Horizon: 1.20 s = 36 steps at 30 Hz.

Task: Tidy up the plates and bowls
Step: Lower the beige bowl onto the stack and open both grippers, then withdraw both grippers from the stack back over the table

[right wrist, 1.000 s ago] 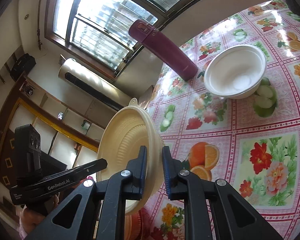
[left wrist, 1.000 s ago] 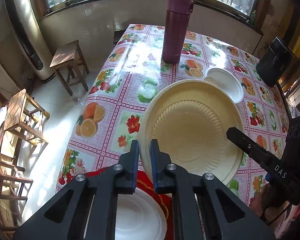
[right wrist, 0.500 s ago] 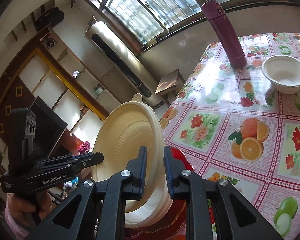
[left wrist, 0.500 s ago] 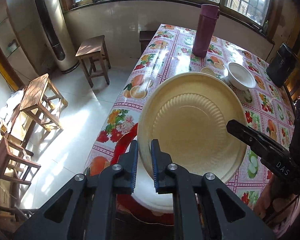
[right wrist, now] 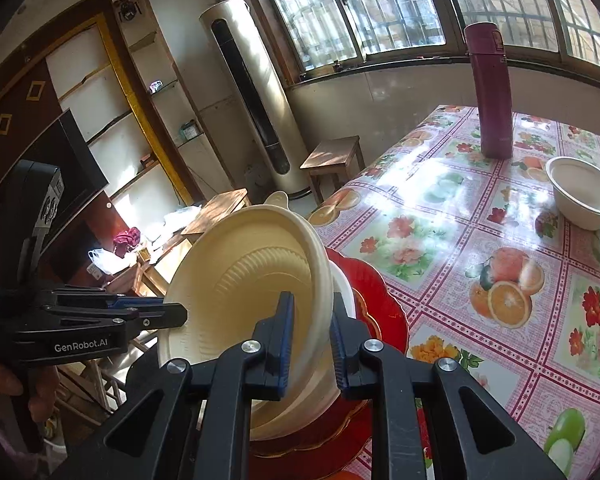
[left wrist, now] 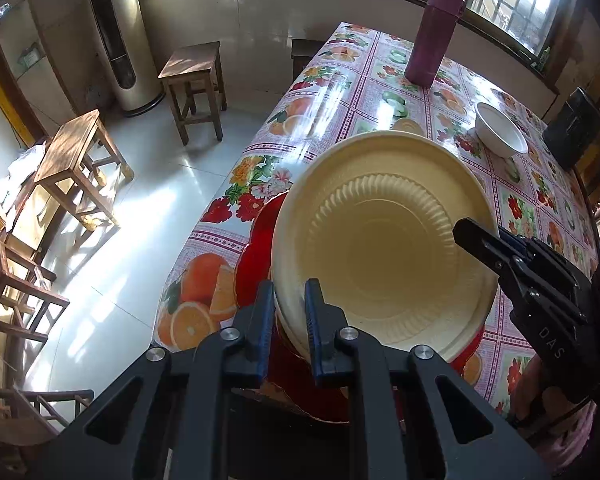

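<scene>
Both grippers are shut on the rim of a large cream ribbed plate [left wrist: 384,248], on opposite sides. My left gripper [left wrist: 286,308] pinches its near edge; my right gripper [right wrist: 310,340] pinches the other edge, and the plate shows there too [right wrist: 252,276]. The plate is tilted just above a white dish [right wrist: 342,284] lying on a red scalloped plate [right wrist: 380,300] at the table's near corner. The red plate also shows in the left wrist view [left wrist: 256,248]. A white bowl [left wrist: 500,132] stands farther along the table, also seen in the right wrist view [right wrist: 584,192].
A tall maroon flask [left wrist: 434,36] stands at the table's far end on the fruit-print cloth [left wrist: 340,92]. A black box [left wrist: 574,128] sits at the right edge. Wooden stools [left wrist: 192,80] and a floor-standing air conditioner [right wrist: 252,92] are left of the table.
Both grippers have carried the cream plate back toward the table's near corner and lowered it over the white dish on the red plate. The grips are unchanged.
</scene>
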### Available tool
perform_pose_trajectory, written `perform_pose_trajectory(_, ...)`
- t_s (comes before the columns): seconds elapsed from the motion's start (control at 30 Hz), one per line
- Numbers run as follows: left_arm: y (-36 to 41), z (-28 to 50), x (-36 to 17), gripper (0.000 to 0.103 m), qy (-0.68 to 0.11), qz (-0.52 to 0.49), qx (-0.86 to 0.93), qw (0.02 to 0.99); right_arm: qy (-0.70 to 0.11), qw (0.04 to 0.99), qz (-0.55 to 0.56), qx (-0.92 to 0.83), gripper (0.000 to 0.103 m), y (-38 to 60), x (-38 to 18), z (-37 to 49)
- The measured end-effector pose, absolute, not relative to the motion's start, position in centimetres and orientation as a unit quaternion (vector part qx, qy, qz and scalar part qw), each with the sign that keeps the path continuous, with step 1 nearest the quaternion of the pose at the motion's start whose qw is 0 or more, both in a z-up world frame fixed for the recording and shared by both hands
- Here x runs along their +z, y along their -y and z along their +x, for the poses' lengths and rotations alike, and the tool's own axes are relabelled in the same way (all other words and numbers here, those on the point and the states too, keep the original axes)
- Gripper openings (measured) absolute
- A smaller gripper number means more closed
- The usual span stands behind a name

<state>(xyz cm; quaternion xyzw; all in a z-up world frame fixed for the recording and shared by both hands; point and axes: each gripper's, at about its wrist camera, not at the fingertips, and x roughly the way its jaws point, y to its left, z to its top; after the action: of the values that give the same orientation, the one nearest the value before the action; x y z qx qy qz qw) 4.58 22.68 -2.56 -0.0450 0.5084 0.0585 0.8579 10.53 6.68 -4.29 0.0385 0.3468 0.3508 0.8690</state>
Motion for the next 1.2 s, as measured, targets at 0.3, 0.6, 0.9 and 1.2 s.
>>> perform_pose_trajectory(0.3,-20.8,2.6,-0.2,0.059,-0.4,0.033,0.116,0.909,-0.33,0.873,0.04,0.356,0.04,-5.8,-3.4,10.1)
perform_pose_trajectory(0.6,-13.1,2.3,4.6,0.097,-0.239,0.088,0.121,0.959,-0.258,0.911,0.095,0.307,0.078,1.4,-1.2,10.6)
perform_pose_trajectory(0.9,-4.9,6.7,4.2,0.103,-0.247,0.058,0.063,0.965,-0.239,0.94,0.162,0.183,0.085,13.6,-0.9,13.3)
perform_pose_trajectory(1.2,2.0,10.9,2.9,0.103,-0.266,0.034,0.025,0.963,-0.245,0.941,0.212,0.094,0.098,23.3,-1.4,14.8)
